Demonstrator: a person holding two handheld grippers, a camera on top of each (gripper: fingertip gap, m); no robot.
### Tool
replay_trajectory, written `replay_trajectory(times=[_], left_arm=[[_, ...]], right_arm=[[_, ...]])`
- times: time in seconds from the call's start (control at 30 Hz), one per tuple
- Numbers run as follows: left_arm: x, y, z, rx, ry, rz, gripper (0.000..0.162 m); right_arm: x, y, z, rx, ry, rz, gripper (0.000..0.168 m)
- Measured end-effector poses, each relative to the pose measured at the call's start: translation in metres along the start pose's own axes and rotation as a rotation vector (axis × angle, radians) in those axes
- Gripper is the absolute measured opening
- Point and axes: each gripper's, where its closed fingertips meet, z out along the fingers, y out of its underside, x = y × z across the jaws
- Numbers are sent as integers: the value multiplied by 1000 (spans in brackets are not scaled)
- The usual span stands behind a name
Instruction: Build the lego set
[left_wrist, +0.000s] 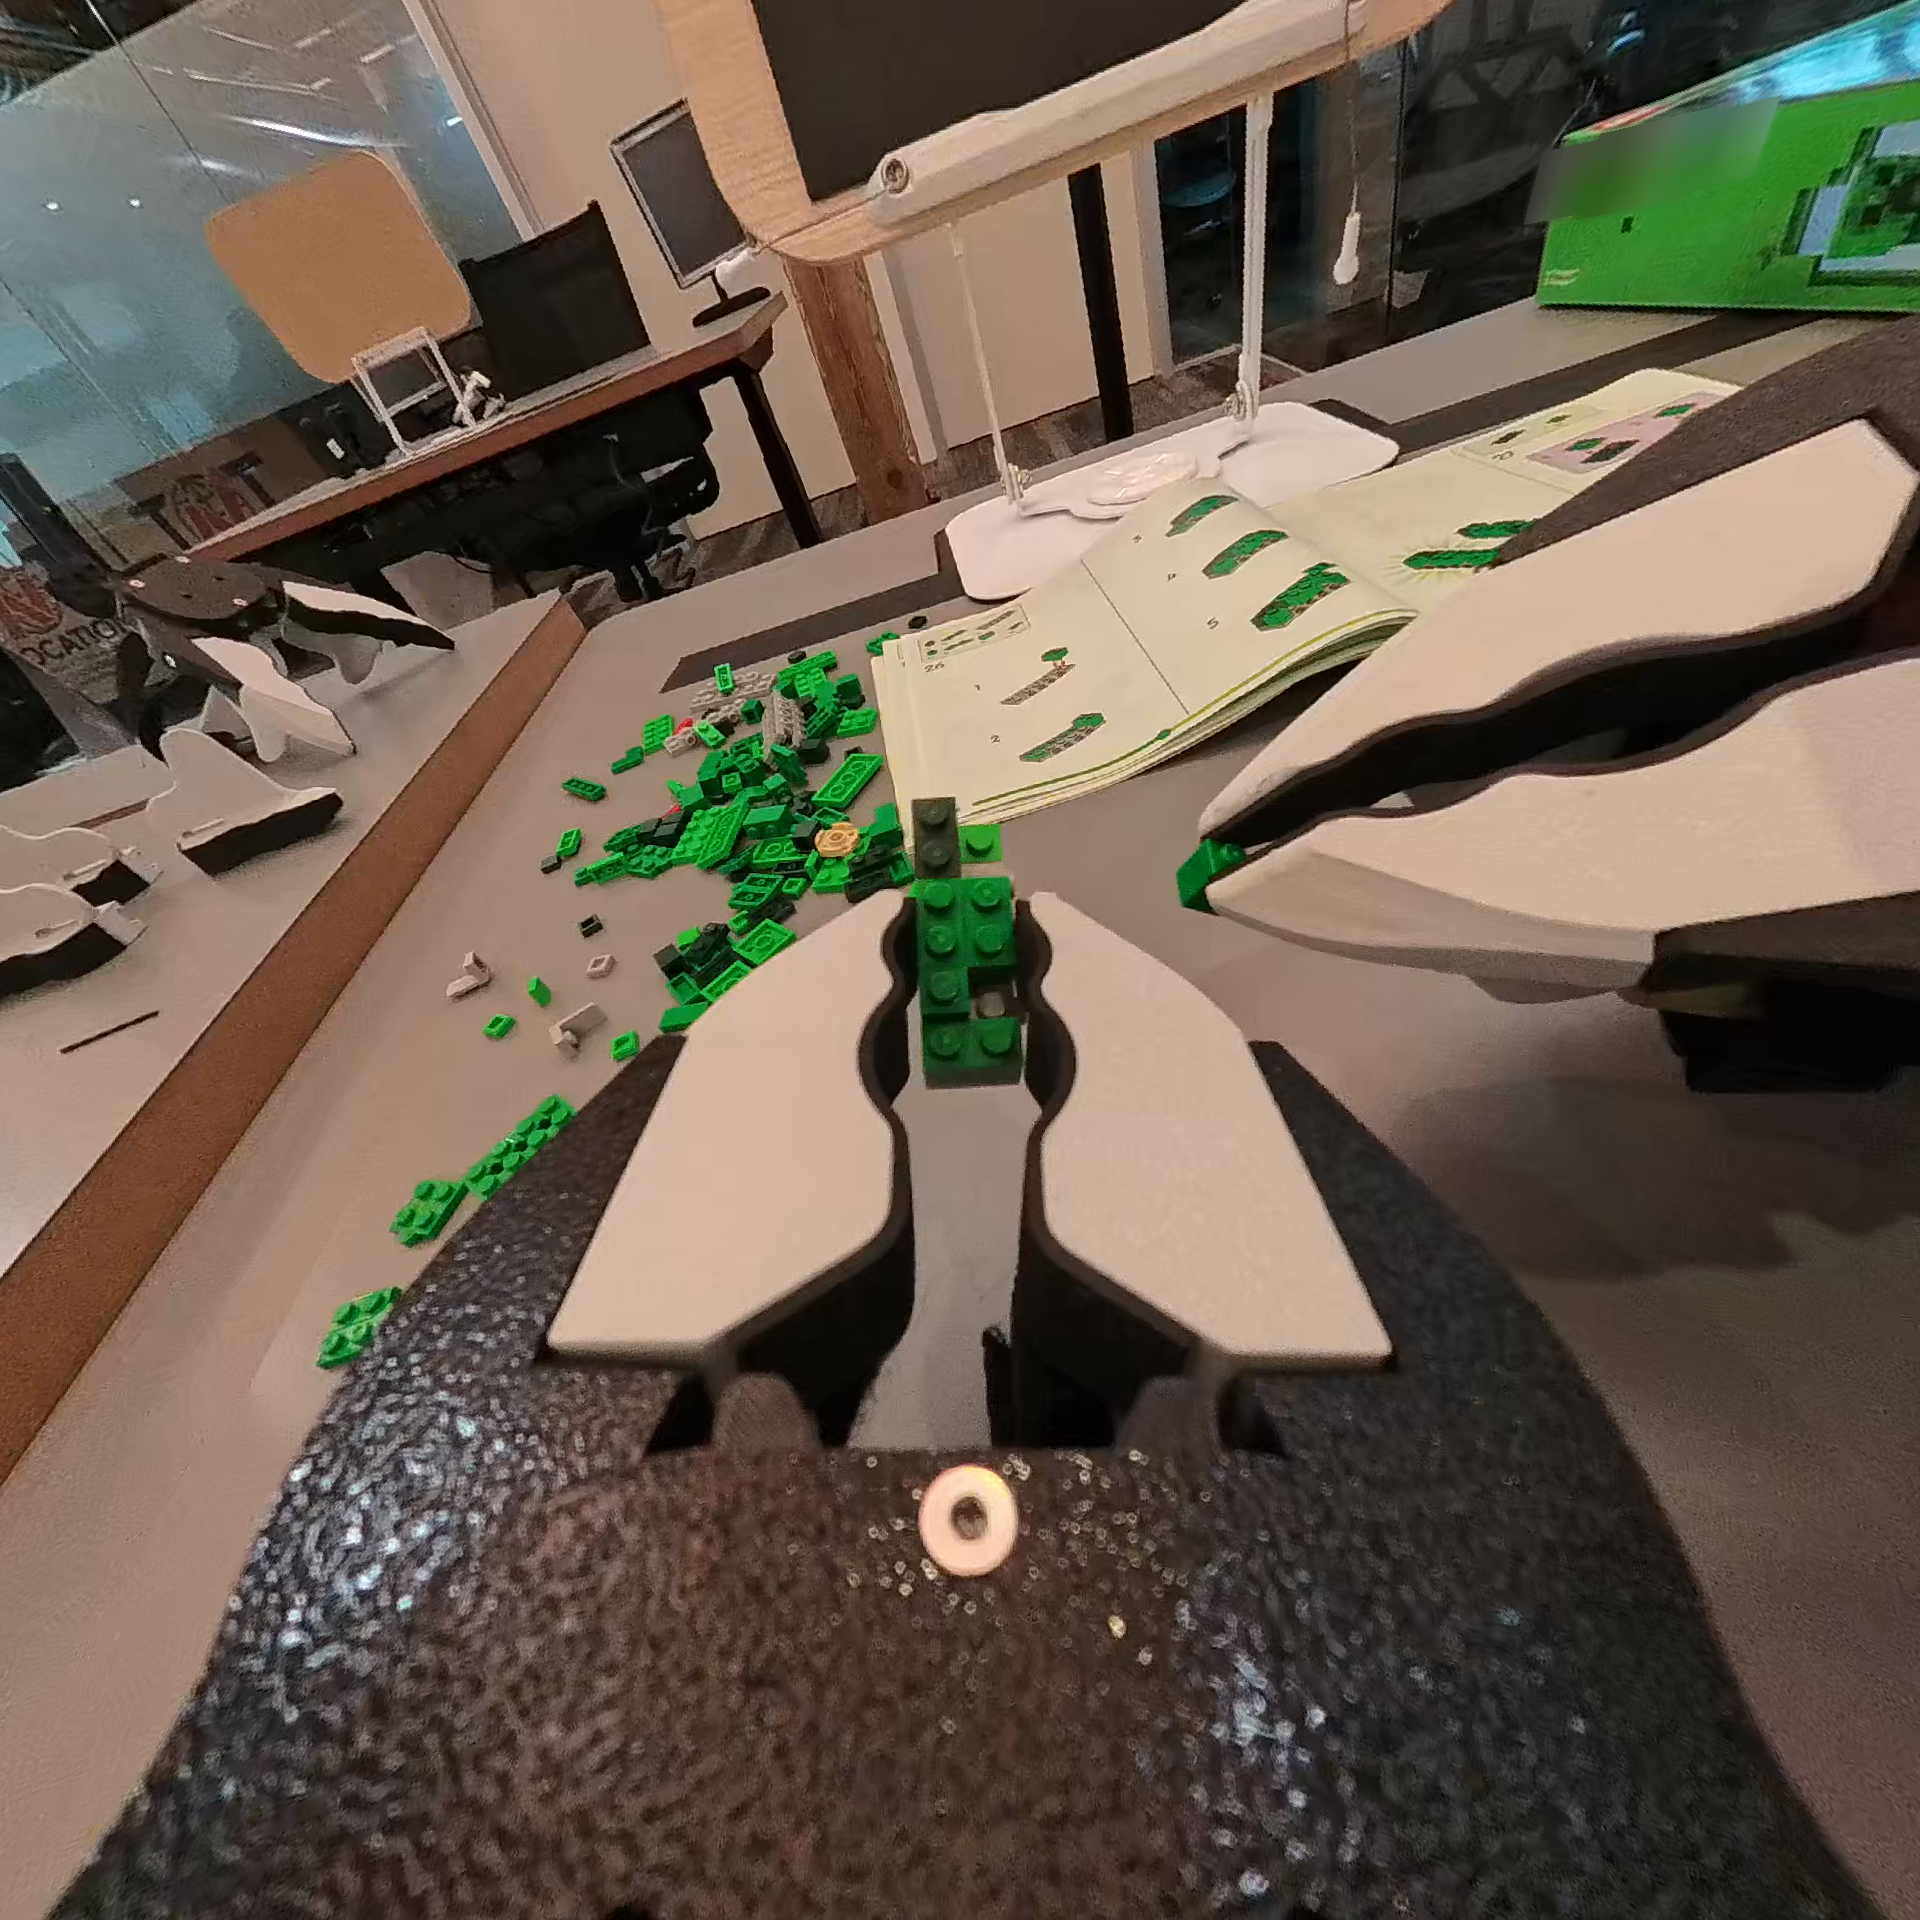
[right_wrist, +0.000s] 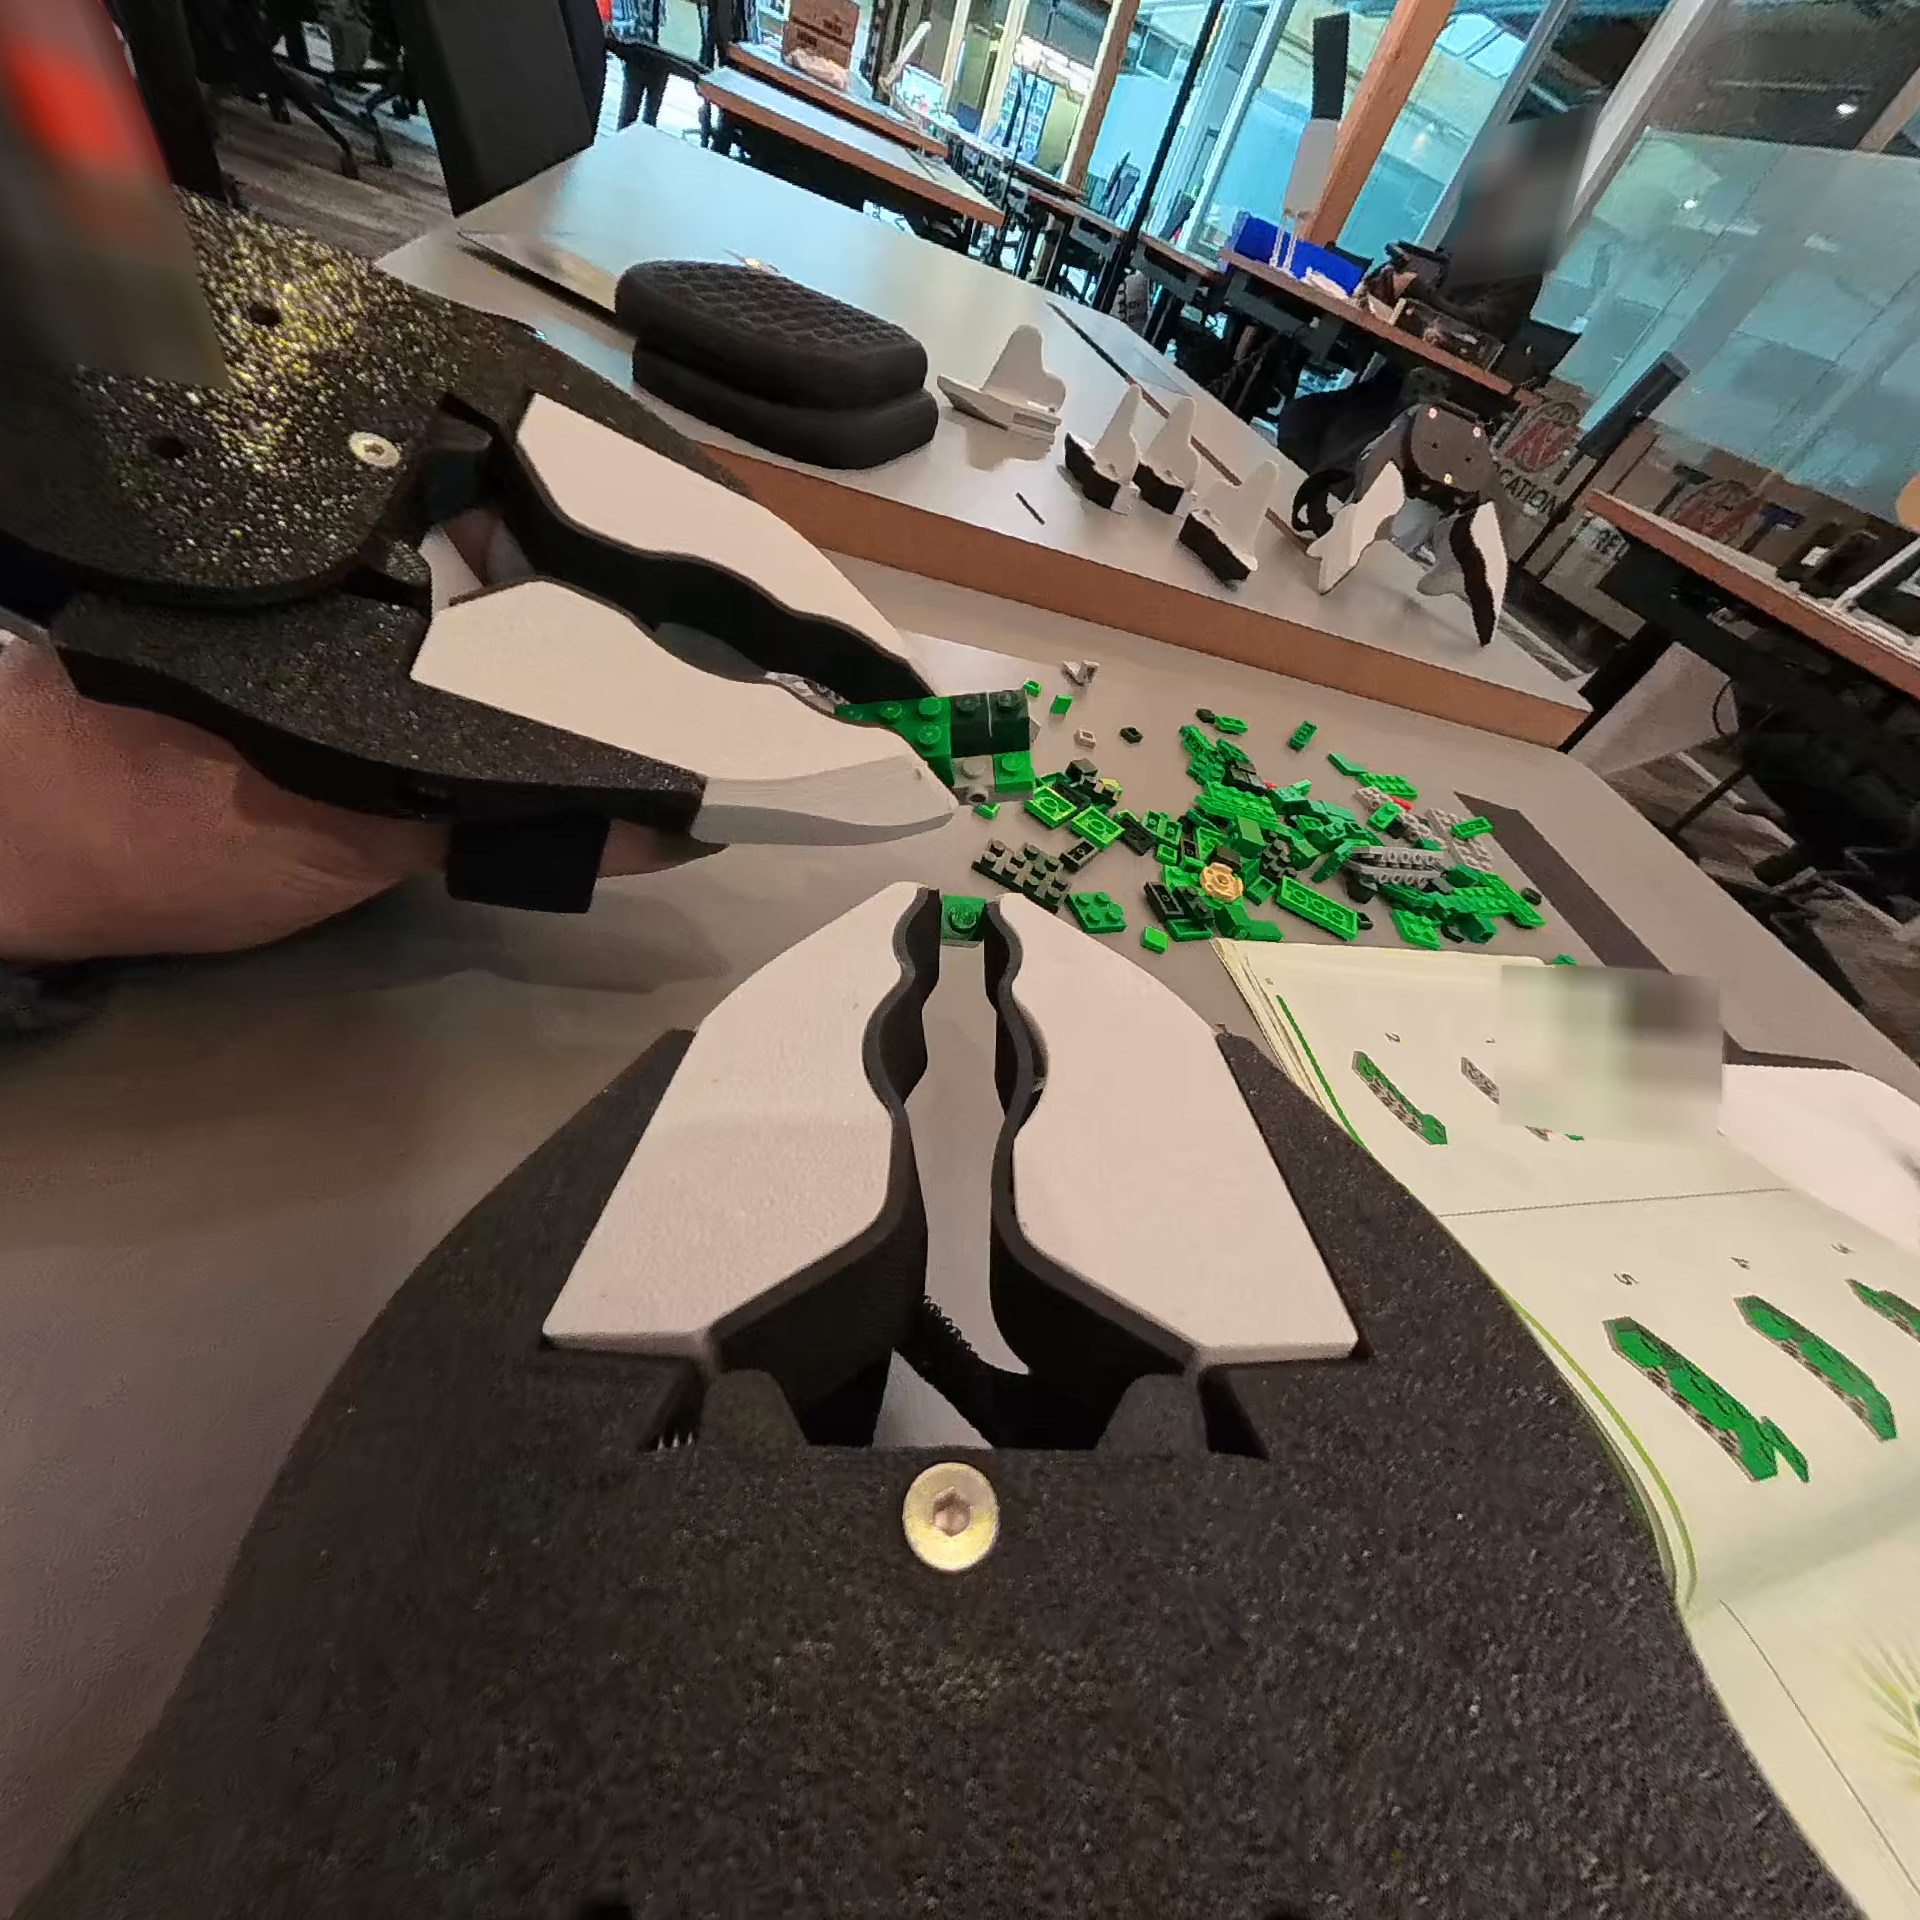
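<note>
My left gripper (left_wrist: 968, 914) is shut on a partly built green lego strip (left_wrist: 961, 935), made of light and dark green bricks, held above the grey table. The same strip (right_wrist: 971, 727) shows in the right wrist view, sticking out of the left gripper (right_wrist: 930, 743) at upper left. My right gripper (right_wrist: 964, 906) is shut on a small green brick (right_wrist: 962, 921). In the left wrist view the right gripper (left_wrist: 1205, 868) comes in from the right with that brick (left_wrist: 1205, 875) at its tips, a short way right of the strip. A pile of loose green bricks (left_wrist: 758, 821) lies beyond.
An open instruction booklet (left_wrist: 1143, 644) lies right of the pile, in front of a white lamp base (left_wrist: 1174, 488). A green set box (left_wrist: 1745, 208) stands at the far right. The neighbouring table holds spare gripper fingers (right_wrist: 1153, 457) and a black padded case (right_wrist: 774, 358). Left tips to right tips: about 4 cm.
</note>
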Motion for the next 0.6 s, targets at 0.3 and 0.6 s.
replay_trajectory(times=[0.3,0.6], left_arm=[[5,-2,0,9,25,11,17],[4,0,0,-1,17,12,17]], right_arm=[[0,1,-2,-1,-13,13,8],[-5,0,-2,-2,-32,6,8]])
